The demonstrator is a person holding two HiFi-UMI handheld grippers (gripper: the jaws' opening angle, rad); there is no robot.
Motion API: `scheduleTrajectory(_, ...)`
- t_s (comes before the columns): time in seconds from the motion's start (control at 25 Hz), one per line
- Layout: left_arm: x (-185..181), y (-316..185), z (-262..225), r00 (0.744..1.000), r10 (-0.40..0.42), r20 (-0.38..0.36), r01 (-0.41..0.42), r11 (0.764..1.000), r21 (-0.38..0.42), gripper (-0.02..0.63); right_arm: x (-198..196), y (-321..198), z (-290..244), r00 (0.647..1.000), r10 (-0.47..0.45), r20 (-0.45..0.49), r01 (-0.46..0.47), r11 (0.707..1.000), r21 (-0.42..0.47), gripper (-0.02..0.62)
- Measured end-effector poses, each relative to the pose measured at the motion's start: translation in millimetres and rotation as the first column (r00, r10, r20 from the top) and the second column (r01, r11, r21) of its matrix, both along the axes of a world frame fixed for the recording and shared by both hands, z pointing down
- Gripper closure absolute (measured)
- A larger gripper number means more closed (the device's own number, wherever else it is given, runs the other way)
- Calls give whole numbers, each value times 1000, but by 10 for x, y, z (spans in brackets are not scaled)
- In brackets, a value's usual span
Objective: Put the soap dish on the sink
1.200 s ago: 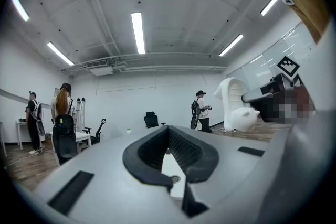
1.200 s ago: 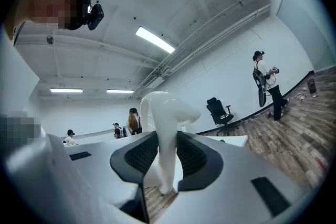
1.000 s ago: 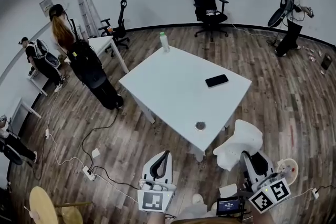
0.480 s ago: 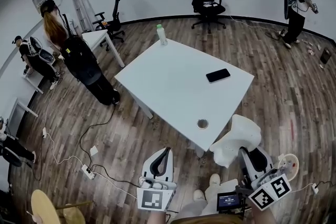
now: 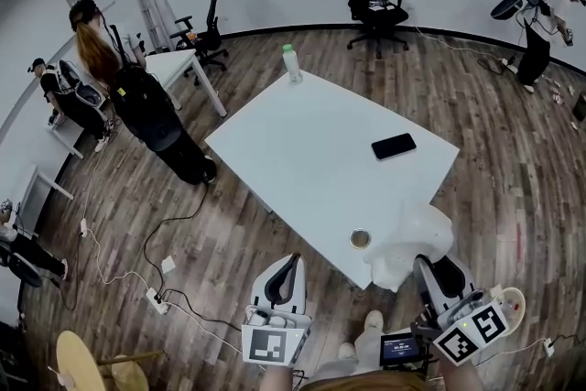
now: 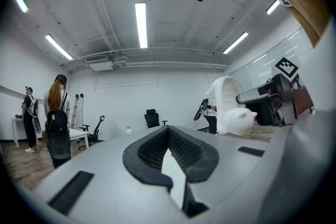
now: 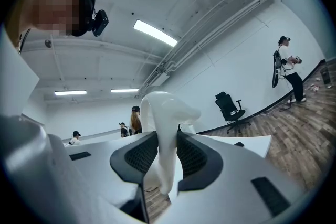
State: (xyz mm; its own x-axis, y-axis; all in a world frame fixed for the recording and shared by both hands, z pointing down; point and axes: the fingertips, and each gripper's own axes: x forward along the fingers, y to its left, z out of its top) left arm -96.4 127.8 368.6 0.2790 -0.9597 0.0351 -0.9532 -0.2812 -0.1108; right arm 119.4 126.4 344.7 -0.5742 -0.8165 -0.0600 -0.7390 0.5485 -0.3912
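Carrying the soap dish (image 5: pixel 414 232) pinched in the right gripper (image 5: pixel 423 265), by the near corner of the table (image 5: pixel 311 151).
We grip the dish (image 7: pixel 165 128) by one thin wall, so we judge it can swing or slip if the jaws slacken, and it could knock the small round cup (image 5: pixel 359 239) just beside it. No sink shows in any view. The left gripper (image 6: pixel 169 148) is pressed together on nothing. We see no soap in the dish, and we cannot tell what the bottle (image 5: pixel 292 62) holds.

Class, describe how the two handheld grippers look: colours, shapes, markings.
The left gripper and right gripper share pale grey bodies and black ribbed pads. Each bears a white cube printed with black square markers: left cube, right cube.
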Motion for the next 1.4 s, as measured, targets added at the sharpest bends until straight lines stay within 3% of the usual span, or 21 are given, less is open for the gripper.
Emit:
scheduleTrajectory(0.12,48,-226,4,1000,-8,26,8,1000,-8,600,46,-265,-23,1000,-11,3,11,1000,3,476)
scheduleTrajectory(0.36,189,-606,-99,1000,-14,5,14,999,29,600,168,-664,-32,1000,-27,6,27,1000,-4,476)
scheduleTrajectory(0.76,134,-927,-16,997,-65,40,66,998,-5,600,298,-1042,26,999,-44,18,44,999,-20,476)
scheduleTrajectory(1.04,-148,-1221,-92,994,-99,49,99,995,3,600,107,-1238,-2,999,-41,17,41,999,-15,476)
scheduleTrajectory(1.4,-487,-1770,-39,999,-42,32,42,999,12,600,-264,-1657,-5,1000,8,7,-8,1000,-12,476)
